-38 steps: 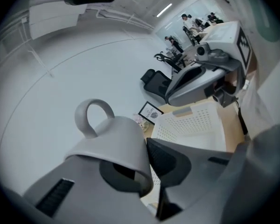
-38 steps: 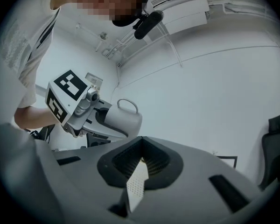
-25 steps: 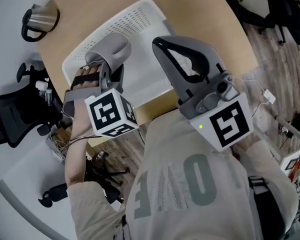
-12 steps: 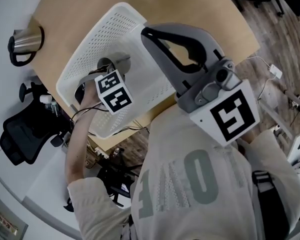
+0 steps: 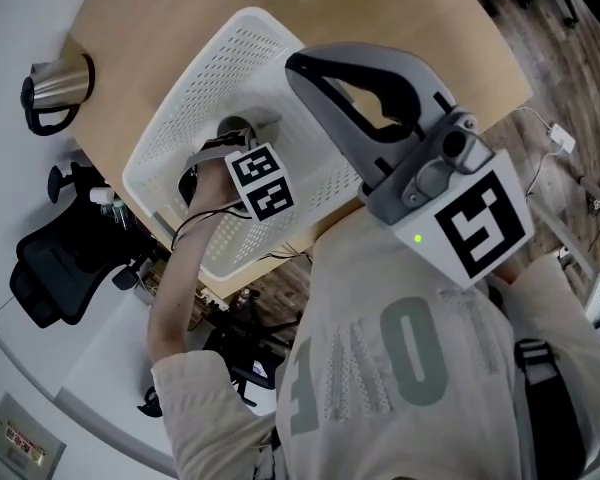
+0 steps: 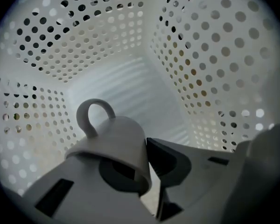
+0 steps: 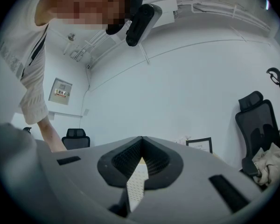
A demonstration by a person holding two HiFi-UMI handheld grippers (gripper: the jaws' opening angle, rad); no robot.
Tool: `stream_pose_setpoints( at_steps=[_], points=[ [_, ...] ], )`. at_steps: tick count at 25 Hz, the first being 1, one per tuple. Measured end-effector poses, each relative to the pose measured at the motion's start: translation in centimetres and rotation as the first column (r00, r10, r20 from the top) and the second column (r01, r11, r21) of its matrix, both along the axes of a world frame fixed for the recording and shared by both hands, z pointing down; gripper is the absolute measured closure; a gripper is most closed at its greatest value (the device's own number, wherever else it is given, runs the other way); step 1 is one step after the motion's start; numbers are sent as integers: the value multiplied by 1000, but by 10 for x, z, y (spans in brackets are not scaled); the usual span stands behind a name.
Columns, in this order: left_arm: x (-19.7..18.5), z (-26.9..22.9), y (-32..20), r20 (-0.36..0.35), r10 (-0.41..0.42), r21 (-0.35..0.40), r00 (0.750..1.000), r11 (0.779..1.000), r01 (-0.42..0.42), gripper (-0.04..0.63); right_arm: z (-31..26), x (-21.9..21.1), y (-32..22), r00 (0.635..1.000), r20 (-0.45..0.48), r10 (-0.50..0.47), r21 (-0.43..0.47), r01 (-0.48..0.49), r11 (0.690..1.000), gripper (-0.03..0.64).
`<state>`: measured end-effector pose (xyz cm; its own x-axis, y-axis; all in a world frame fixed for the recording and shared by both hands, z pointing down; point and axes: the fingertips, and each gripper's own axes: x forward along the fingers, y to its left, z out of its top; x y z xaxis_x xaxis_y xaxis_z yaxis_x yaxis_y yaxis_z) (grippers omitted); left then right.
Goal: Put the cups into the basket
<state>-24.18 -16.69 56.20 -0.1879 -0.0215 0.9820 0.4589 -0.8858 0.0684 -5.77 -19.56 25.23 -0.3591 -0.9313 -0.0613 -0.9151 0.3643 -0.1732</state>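
Observation:
A pale cup (image 6: 115, 139) with a loop handle lies on its side between the jaws of my left gripper (image 6: 147, 149), which is shut on the cup's wall. Both are low inside the white perforated basket (image 6: 210, 69). From the head view, the left gripper (image 5: 228, 153) reaches into the basket (image 5: 195, 78) on the wooden table, and only a bit of the cup (image 5: 236, 128) shows past it. My right gripper (image 5: 298, 65) is held up near the chest, jaws shut on nothing. The right gripper (image 7: 141, 143) points at the room's wall.
A metal jug (image 5: 52, 86) with a black handle stands on the table's far left corner. A black office chair (image 5: 45, 273) sits beside the table edge. The wooden table (image 5: 380, 18) stretches beyond the basket. Cables lie on the floor at right.
My left gripper has gone from above the basket's near rim down into the basket, carrying the cup. The right gripper has stayed raised and shut.

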Motion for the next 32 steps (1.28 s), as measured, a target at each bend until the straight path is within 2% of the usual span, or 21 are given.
stream_pose_setpoints(
  at_steps=[5, 10, 14, 18, 20, 21, 22, 23, 24, 27, 28, 29, 30, 32],
  points=[
    [10, -8, 8, -26, -25, -17, 999, 1000, 24, 517, -4, 5, 5, 1000, 17, -2, 15, 2, 1000, 620],
    [12, -21, 4, -44, -29, 21, 999, 999, 30, 517, -15, 6, 9, 1000, 28, -10, 51, 9, 999, 620],
    [11, -49, -1, -88, -43, 76, 995, 996, 50, 517, -26, 1, 15, 1000, 20, -22, 82, 21, 996, 620],
    [16, -88, -8, -178, -72, 190, 981, 976, 106, 517, -35, -3, 23, 999, 2, -43, 107, 43, 993, 620],
    [21, -114, -12, -257, -110, 227, 960, 959, 170, 517, -39, -6, 28, 999, -9, -52, 115, 53, 992, 620],
    [24, -128, -13, -309, -133, 235, 942, 949, 211, 518, -42, -8, 31, 998, -13, -53, 117, 54, 992, 620],
    [27, -144, -15, -371, -160, 238, 915, 936, 260, 518, -44, -10, 33, 998, -19, -54, 119, 56, 991, 620],
    [30, -160, -18, -441, -190, 239, 877, 917, 319, 518, -47, -13, 33, 998, -28, -57, 124, 60, 990, 620],
    [34, -177, -23, -517, -216, 243, 828, 891, 384, 520, -51, -16, 32, 997, -43, -65, 132, 71, 989, 620],
    [46, -231, -43, -724, -220, 274, 654, 778, 565, 541, -64, -21, 23, 990, -103, -96, 160, 112, 981, 620],
    [48, -249, -47, -784, -203, 271, 586, 737, 619, 561, -68, -22, 22, 987, -121, -101, 168, 121, 978, 620],
    [51, -267, -48, -844, -183, 252, 505, 696, 672, 581, -72, -22, 21, 984, -142, -103, 179, 128, 976, 620],
    [52, -285, -47, -899, -153, 218, 410, 656, 723, 584, -75, -22, 21, 981, -163, -100, 193, 131, 972, 620],
    [52, -326, -40, -980, -47, 127, 192, 591, 796, 586, -81, -24, 23, 976, -198, -90, 223, 134, 966, 620]
  ],
)
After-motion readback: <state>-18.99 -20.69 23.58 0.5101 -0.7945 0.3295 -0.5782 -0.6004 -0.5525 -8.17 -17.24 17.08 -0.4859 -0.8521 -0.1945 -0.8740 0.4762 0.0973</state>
